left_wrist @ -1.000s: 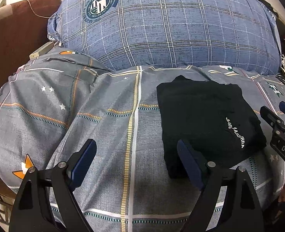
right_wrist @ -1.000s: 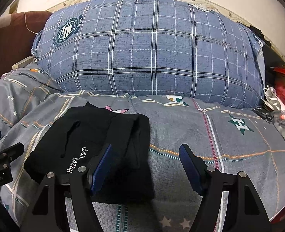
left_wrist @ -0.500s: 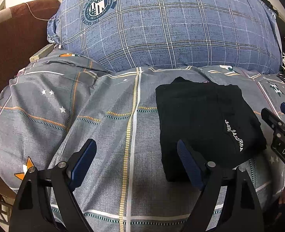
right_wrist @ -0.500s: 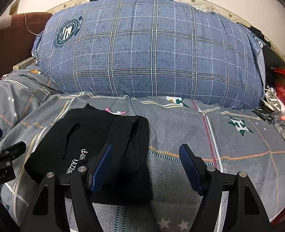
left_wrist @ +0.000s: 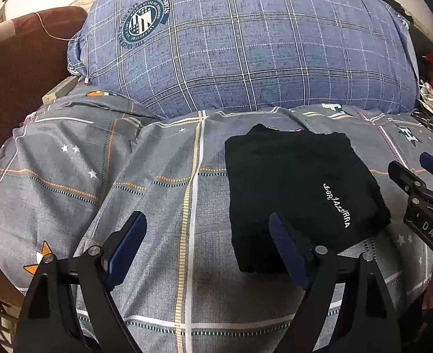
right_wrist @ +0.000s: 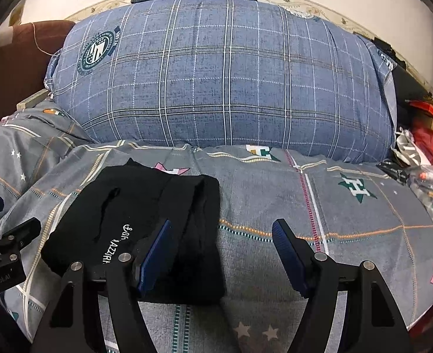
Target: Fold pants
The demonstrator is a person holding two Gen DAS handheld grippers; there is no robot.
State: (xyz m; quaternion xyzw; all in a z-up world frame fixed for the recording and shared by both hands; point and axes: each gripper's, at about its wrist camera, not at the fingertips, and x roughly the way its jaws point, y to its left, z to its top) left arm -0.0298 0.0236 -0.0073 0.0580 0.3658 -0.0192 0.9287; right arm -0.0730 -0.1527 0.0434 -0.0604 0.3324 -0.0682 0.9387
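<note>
Pants: the black fabric pants [left_wrist: 298, 188] with white lettering lie folded into a compact rectangle on the grey patterned bed cover [left_wrist: 145, 176], a little in front of the big blue checked pillow [left_wrist: 245, 47].
Left gripper: the left gripper [left_wrist: 206, 247] has its blue-padded fingers spread wide and holds nothing; the right finger is over the near edge of the pants, whether it touches I cannot tell.
Right gripper: the right gripper [right_wrist: 220, 253] is also spread wide and empty, its left finger over the pants.
Right side: red packages [right_wrist: 431, 135] lie beside the bed.
</note>
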